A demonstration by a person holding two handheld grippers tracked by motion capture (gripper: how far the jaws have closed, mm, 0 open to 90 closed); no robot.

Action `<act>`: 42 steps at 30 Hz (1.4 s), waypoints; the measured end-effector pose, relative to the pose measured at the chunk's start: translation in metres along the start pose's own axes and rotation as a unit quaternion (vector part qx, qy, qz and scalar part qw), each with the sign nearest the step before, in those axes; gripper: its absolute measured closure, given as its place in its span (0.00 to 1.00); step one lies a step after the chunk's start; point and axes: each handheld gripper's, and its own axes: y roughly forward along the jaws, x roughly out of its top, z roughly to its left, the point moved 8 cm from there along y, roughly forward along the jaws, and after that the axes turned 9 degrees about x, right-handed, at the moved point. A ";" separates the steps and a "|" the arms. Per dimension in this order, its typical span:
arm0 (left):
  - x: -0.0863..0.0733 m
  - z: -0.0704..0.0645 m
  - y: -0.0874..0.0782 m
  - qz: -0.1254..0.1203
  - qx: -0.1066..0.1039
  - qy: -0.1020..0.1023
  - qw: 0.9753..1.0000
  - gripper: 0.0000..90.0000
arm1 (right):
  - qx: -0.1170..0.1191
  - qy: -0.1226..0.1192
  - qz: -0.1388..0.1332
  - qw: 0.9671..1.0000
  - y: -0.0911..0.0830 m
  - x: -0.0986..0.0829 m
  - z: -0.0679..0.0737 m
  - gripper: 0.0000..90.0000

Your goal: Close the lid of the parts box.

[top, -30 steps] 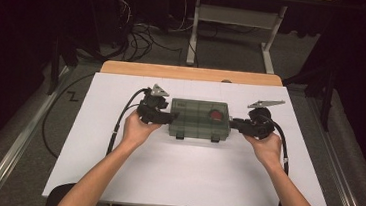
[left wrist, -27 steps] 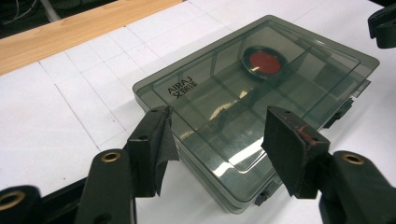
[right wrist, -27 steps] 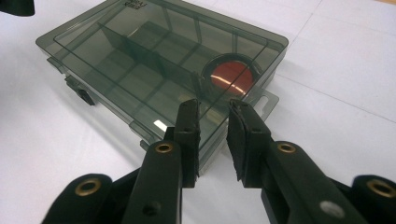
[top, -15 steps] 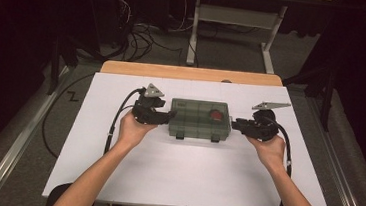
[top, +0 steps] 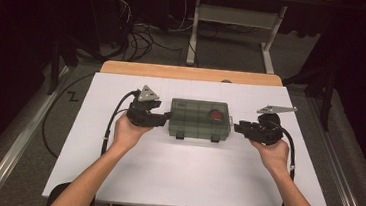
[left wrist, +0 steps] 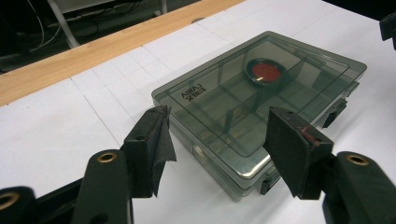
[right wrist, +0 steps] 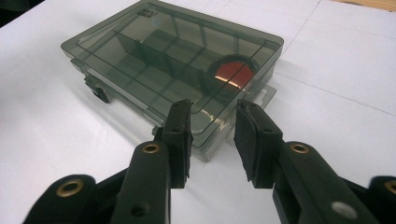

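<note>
A smoky see-through compartment box (top: 199, 119) lies lid-down shut on the white table top (top: 184, 178), with a round red piece (top: 216, 116) inside near its right end. My left gripper (top: 165, 117) is at the box's left end. In the left gripper view its jaws stand wide open (left wrist: 219, 140) on either side of the near corner of the box (left wrist: 261, 93), not pressing it. My right gripper (top: 237, 128) sits just off the box's right end. Its jaws (right wrist: 214, 130) are a narrow gap apart, pointing at the corner of the box (right wrist: 173, 60) near the red piece (right wrist: 232, 74).
A wooden strip (top: 188, 73) runs along the table's far edge. Black latches (top: 180, 136) stick out of the box's near side. Cables trail from both grippers toward the near edge. Past the table are a dark floor, cables and a metal stand (top: 199, 14).
The right gripper has drawn slightly back to the right from the box end. The left gripper has shifted a little left and turned. The box has not moved.
</note>
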 end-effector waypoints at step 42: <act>-0.027 0.003 -0.032 -0.030 0.011 -0.007 0.999 0.42 | 0.000 -0.016 -0.054 0.998 -0.037 -0.032 0.018 0.67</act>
